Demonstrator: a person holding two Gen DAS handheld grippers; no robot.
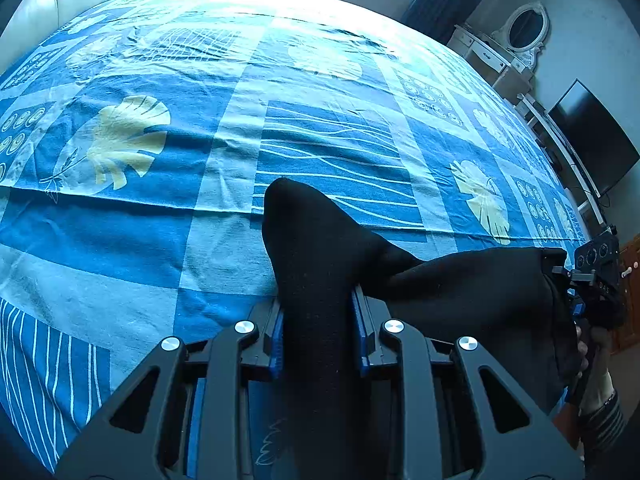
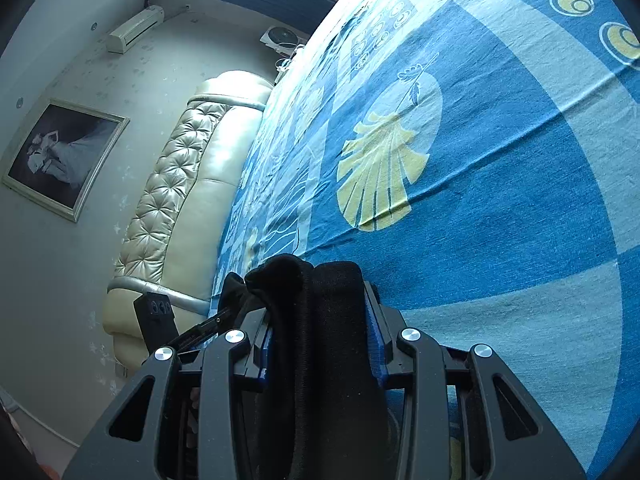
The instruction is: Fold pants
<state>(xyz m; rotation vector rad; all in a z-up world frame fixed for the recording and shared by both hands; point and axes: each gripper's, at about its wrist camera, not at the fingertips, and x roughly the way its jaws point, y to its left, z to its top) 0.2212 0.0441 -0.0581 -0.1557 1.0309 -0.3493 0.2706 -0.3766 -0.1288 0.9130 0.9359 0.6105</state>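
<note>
Where gripped, pants [image 1: 316,280] hem hidden.

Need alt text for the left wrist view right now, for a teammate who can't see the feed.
The left gripper is shut on a bunch of the black pants, held above a bed with a blue patterned bedspread. The fabric stretches right to the right gripper, which holds its other end. A dresser with an oval mirror and a dark TV stand along the far wall.

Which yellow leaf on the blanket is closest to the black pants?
The yellow leaf right of the black pants, beside the wavy-line square. The bigger leaf on the left lies farther off across a pale stripe.
</note>
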